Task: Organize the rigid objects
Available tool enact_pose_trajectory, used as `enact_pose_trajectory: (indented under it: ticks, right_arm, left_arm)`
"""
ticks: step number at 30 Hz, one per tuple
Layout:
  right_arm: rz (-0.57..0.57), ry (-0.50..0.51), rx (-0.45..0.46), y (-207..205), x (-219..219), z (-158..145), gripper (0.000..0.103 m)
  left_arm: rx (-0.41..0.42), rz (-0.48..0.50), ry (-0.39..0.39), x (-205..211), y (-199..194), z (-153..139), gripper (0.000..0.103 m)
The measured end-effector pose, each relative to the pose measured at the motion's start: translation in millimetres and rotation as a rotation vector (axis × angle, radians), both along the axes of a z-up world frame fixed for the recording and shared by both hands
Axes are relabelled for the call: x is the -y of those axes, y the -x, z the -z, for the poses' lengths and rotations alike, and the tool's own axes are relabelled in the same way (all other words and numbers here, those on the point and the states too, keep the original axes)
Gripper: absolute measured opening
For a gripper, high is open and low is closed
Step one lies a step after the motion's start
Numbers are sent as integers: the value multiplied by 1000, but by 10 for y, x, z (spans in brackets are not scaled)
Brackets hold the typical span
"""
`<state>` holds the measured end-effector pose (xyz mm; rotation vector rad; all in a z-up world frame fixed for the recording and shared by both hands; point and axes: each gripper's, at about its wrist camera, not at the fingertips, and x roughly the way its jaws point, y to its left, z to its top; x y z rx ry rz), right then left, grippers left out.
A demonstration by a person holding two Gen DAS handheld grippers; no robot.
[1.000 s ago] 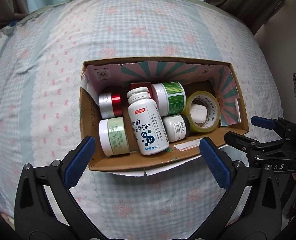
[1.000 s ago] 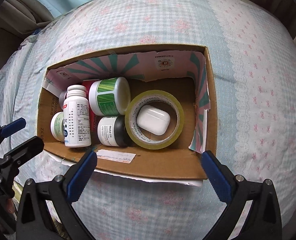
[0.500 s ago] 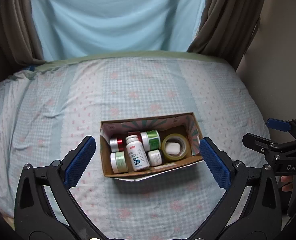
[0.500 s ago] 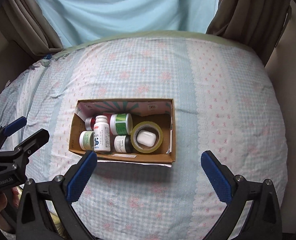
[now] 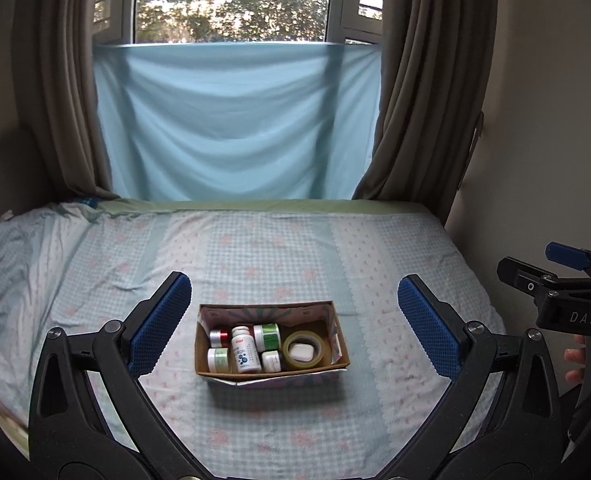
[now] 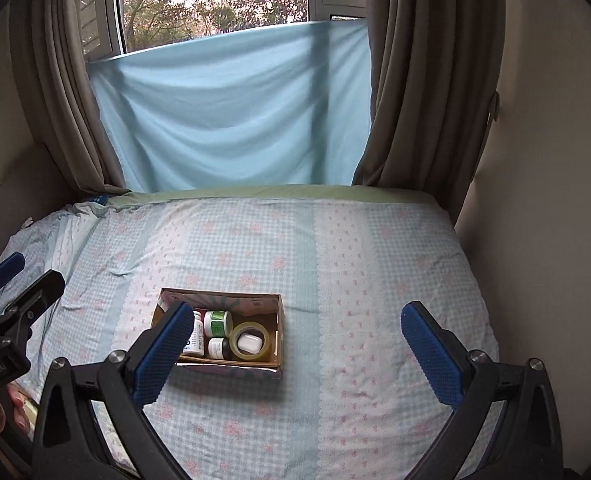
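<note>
Both my tools, left tool (image 5: 293,322) and right tool (image 6: 295,346), hang wide and empty, well back from the cardboard box (image 5: 269,370) on the bed (image 5: 395,256). All the bottles and the tape roll (image 5: 302,349) sit inside it, ahead of me; I judge the sorting done, so I should simply hold clear without nudging it.

Both views high above shared box (image 5: 271,342)
</note>
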<state>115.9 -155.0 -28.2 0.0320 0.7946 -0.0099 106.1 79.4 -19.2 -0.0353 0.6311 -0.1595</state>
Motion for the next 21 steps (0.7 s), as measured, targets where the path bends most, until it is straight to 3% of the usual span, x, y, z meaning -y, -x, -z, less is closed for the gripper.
enact_pose_trajectory:
  ticks: [10,21]
  right_arm:
    - [31,-2,69,317,268,-101,103]
    - [40,-13,96,388,368,-152,103]
  left_arm:
    - [93,-16,-22,245,344,-153,103]
    - [99,-22,-30,311,392,-127,103]
